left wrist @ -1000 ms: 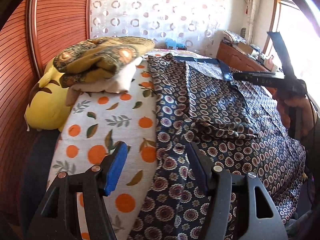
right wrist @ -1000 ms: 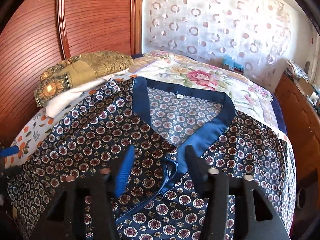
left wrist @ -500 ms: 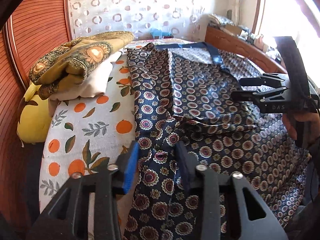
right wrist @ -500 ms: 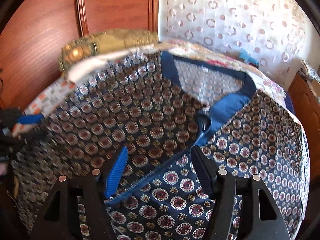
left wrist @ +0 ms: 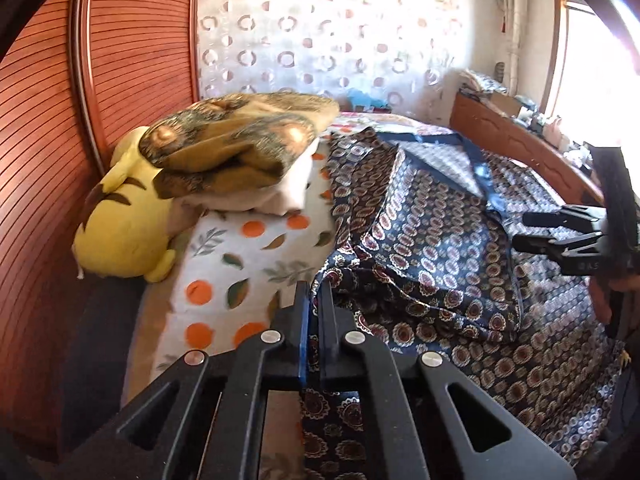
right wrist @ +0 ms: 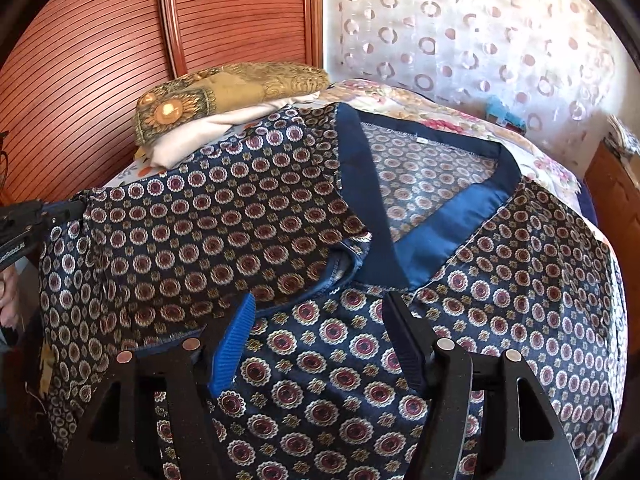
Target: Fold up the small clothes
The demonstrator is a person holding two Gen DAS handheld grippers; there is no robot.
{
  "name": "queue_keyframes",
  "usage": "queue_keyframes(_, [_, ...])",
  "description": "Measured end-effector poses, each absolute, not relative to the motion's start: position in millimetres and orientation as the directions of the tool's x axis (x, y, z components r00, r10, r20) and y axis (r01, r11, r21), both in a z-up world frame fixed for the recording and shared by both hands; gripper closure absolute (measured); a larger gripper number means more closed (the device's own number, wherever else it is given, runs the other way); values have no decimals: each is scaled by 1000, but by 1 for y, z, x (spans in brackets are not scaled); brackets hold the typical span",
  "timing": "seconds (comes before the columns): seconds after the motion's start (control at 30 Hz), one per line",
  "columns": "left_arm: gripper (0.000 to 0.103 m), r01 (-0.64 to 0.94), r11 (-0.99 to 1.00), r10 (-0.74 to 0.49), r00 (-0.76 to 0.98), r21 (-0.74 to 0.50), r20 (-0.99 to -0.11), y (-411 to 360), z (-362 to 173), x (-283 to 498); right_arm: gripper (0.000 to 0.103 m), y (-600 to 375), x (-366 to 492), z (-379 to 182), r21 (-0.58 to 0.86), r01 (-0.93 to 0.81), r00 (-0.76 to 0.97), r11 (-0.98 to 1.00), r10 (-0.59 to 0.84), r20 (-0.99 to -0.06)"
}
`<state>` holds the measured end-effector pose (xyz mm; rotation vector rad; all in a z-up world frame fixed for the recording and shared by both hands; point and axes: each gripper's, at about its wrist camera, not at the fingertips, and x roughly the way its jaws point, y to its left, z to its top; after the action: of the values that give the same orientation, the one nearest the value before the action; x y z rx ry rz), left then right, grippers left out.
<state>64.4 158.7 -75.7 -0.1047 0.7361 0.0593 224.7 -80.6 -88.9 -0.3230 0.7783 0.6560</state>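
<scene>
The left tongs [left wrist: 314, 296] have just closed: a second ago their pads stood wide apart over the bed, and now they are pinched together on the near-left edge of the patterned garment [left wrist: 432, 248], with a fold of cloth caught between them. That garment, a navy top printed with round medallions, lies spread across the bed [left wrist: 236, 264], its blue collar [right wrist: 432, 236] at the far end, toward the curtain. One side panel is already turned in over the middle, just short of the collar.

The right tongs [right wrist: 320, 340] hover over the cloth on the near side of the collar, their jaws standing open with nothing pressed between them; they have been widening a little.

With the left edge now gripped, the next fold can probably begin: that edge would be carried across toward the collar's centre line, while the right tongs still need a hold of their own.
</scene>
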Motion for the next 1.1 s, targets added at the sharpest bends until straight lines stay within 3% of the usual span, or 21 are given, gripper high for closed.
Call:
queue_keyframes(0.2, [98, -90, 993, 19, 742, -72, -670, 153, -73, 50, 35, -95, 212, -88, -20, -646, 531, 763, 431, -730])
queue_keyframes(0.37, [67, -66, 997, 22, 765, -44, -644, 143, -58, 47, 35, -125, 199, -84, -31, -611, 563, 791, 406, -720])
queue_keyframes(0.4, [56, -58, 997, 18, 770, -42, -638, 141, -54, 46, 35, -131, 196, -83, -35, -603, 571, 797, 400, -717])
queue_keyframes(0.47, [55, -41, 998, 7, 778, -40, -628, 135, -48, 46, 35, -147, 191, -82, -39, -579, 588, 814, 384, -712])
queue_keyframes(0.5, [47, -35, 999, 2, 778, -40, -628, 133, -47, 46, 35, -155, 187, -83, -43, -566, 598, 823, 374, -709])
queue_keyframes(0.53, [32, -24, 999, -9, 779, -44, -627, 129, -45, 48, 35, -163, 184, -83, -48, -552, 607, 832, 362, -707])
queue_keyframes(0.6, [23, 11, 998, -47, 782, -61, -621, 121, -45, 52, 35, -178, 180, -83, -52, -524, 620, 850, 339, -708])
queue_keyframes(1.1, [23, 244, 968, -213, 686, -56, -696, 10, -67, 117, 34, -266, 156, -85, -40, -388, 636, 921, 236, -735])
